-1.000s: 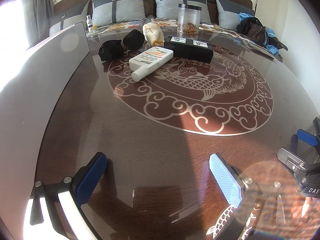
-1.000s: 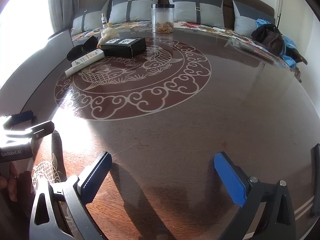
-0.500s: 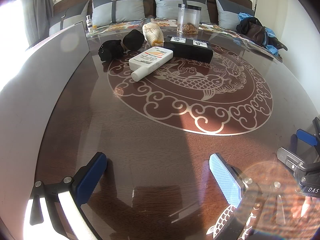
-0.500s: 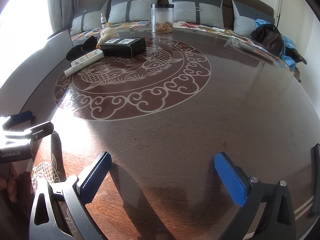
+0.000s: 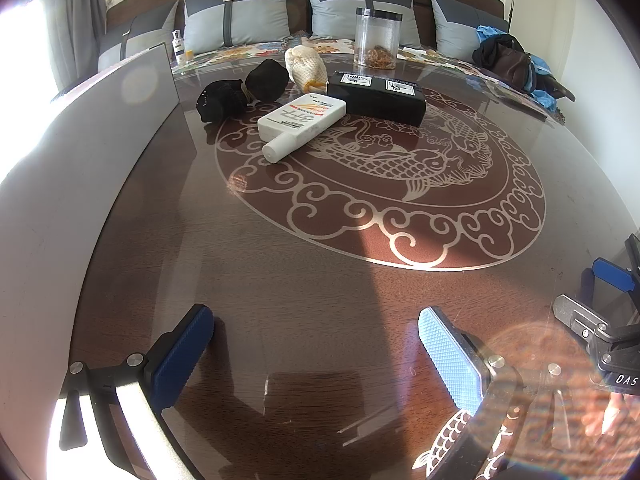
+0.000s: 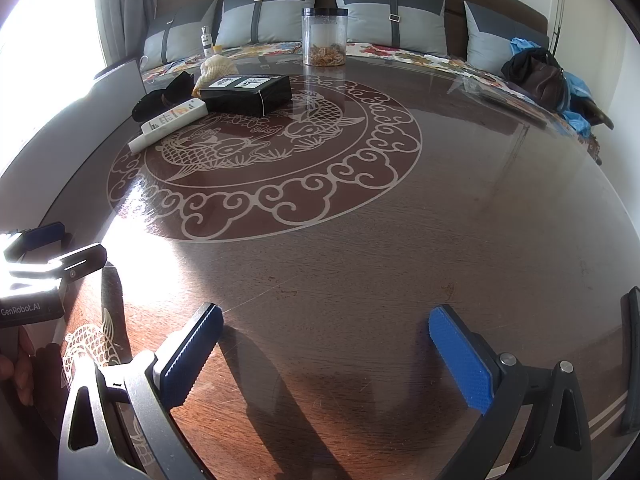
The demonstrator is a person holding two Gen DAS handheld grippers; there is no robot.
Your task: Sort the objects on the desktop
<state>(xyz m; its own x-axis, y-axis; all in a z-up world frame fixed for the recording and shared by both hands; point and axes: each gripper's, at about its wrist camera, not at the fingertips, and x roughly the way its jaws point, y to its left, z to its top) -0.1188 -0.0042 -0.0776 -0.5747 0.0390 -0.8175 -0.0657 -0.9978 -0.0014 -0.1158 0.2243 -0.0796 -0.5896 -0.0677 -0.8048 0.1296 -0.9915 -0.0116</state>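
We read "GenRobot.AI" on the left gripper (image 6: pixel 28 310) body. "DAS" shows on the right gripper (image 5: pixel 624 378) body. Labels on the black box (image 5: pixel 376 96) and white bottle (image 5: pixel 302 122) stay illegible.

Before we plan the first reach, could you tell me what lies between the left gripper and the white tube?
Nothing: in the left wrist view, only bare tabletop and its fish inlay separate the open left gripper from the white tube.

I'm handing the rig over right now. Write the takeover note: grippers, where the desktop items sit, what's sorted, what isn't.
Left gripper: open, empty, low over the near table edge.
Right gripper: open, empty, beside it.
Items all clustered at the far left of the table: white tube lying flat, black box behind it, black pouch, mesh bag. Clear jar stands at the far edge.
Done: nothing visibly sorted.
Left: everything; no item is within the fingers.
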